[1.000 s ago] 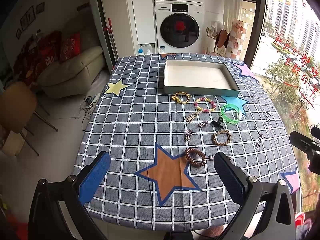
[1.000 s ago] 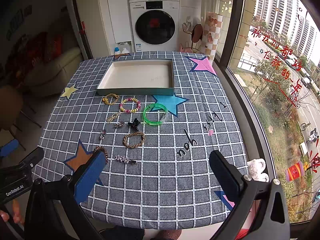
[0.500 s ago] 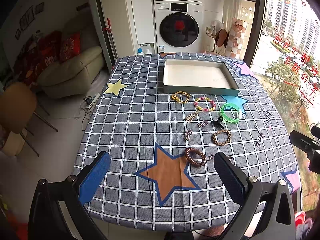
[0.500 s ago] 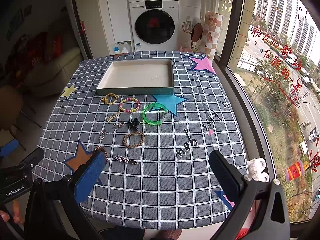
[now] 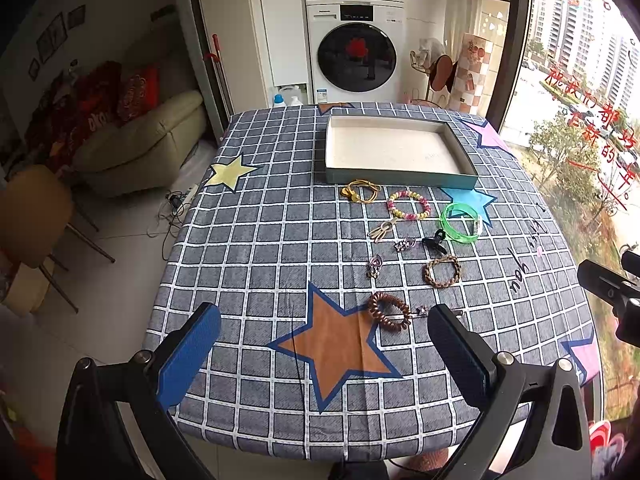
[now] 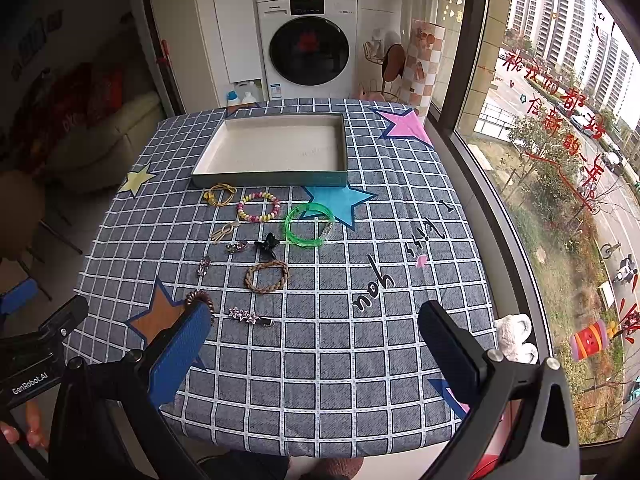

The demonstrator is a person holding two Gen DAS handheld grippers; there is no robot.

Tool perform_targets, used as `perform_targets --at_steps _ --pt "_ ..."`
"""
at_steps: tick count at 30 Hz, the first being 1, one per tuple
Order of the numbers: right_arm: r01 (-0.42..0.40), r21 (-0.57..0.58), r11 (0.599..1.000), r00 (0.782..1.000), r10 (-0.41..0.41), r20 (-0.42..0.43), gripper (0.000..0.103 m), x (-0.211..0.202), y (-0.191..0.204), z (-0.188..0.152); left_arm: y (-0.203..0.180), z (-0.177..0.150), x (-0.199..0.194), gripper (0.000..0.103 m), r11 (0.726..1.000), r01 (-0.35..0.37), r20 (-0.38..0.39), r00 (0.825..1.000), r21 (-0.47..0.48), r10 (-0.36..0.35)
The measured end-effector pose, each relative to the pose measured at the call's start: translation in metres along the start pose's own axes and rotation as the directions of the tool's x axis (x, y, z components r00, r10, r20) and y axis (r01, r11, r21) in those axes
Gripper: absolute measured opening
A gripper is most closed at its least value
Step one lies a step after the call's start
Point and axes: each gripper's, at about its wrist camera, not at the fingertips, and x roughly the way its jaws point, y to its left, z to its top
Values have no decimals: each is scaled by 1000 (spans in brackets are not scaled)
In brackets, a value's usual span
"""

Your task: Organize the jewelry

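Grey-check tablecloth (image 6: pixel 320 340) w/ stars, green bangle (image 6: pixel 309 225), white tray (image 6: pixel 276 148) int.

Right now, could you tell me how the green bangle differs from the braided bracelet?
The green bangle is translucent, bright and wider; the braided bracelet is brown, opaque and smaller. The bangle lies nearer the tray, partly on a blue star; the bracelet lies closer to the grippers. Both are rings lying flat on the tablecloth.

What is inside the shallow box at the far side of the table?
The box shows only its bare white floor; no jewelry lies in it. Its near wall hides a thin strip of the floor just behind it.
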Motion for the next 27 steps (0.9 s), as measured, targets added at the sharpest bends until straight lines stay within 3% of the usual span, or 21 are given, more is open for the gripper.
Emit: perform_targets --at_steps 14,22,27 --pt "8 12 1000 999 -8 -34 103 8 3 6 8 5 10 103 999 33 -36 999 -4 -34" --pt "20 42 999 992 -14 -125 103 34 6 8 23 11 46 103 997 75 -131 988 -12 -76" --pt "29 64 998 986 -18 -165 103 50 8 7 23 8 82 103 995 98 -230 968 1 -95"
